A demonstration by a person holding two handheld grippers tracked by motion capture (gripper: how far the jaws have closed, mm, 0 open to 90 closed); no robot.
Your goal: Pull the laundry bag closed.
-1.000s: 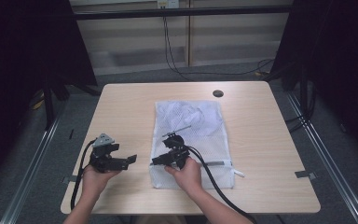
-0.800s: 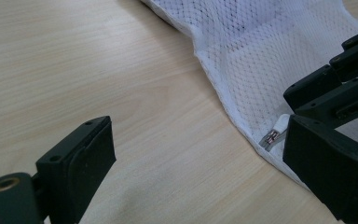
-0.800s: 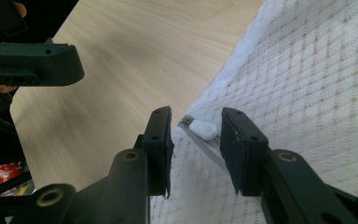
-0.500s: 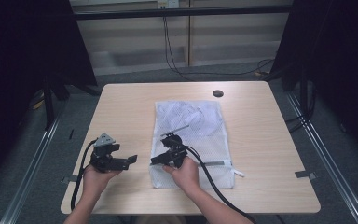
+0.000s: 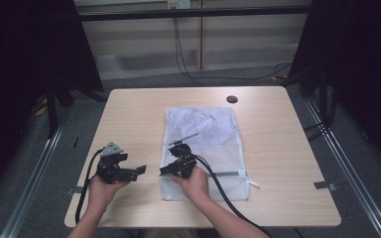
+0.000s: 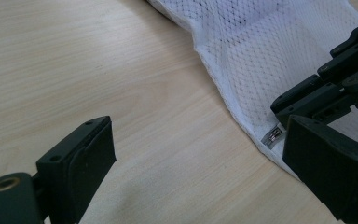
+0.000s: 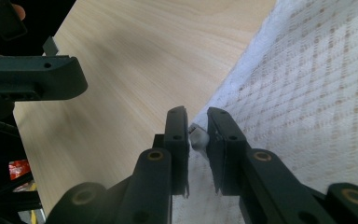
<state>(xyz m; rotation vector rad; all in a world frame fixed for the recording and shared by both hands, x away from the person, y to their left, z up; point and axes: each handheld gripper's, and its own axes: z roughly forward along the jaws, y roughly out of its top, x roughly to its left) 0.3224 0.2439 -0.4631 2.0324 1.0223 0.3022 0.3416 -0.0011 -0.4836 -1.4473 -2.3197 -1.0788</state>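
A white mesh bag [image 5: 213, 134] lies flat on the wooden table [image 5: 129, 114]. My right gripper [image 5: 164, 171] is at the bag's near left edge. Its jaws have just been closing. In the right gripper view they [image 7: 197, 121] stand narrow, pinching a small pale zipper pull [image 7: 198, 137] at the edge of the mesh [image 7: 317, 93]. My left gripper [image 5: 140, 171] hovers just left of it over bare wood, pointing at the bag. Its jaws [image 6: 200, 163] are wide apart with nothing between them. Beyond them are the zipper pull [image 6: 272, 136] and the right gripper [image 6: 326, 88].
A dark round hole [image 5: 232, 99] sits near the table's far edge. A grey strip [image 5: 228, 173] and a white tab [image 5: 253, 184] lie on the bag's near end. The right gripper's cable [image 5: 223, 198] crosses the bag's near corner. Dark curtains flank the table.
Both hands keep nearly the same places at the bag's near left edge. The bag has not visibly shifted.
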